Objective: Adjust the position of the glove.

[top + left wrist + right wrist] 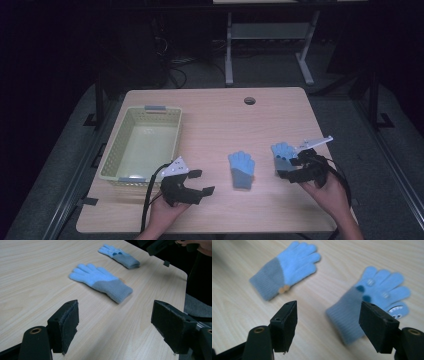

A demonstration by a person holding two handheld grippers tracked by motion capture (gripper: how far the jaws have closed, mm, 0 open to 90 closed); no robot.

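Two blue gloves (242, 169) (282, 156) lay flat at table centre, basket (109, 160) at 9 o'clock, so the right gripper (291, 168), jaws spread, hovered over the nearer cuff while the left gripper (199, 181) waited released.

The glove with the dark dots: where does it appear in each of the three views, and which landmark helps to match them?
High view: the dotted glove lies right of centre, just before the right gripper.
Left gripper view: top centre, beyond the plain glove.
Right gripper view: right half, cuff between the open jaws.
Shared landmark: the plain glove, lying beside it on the table.
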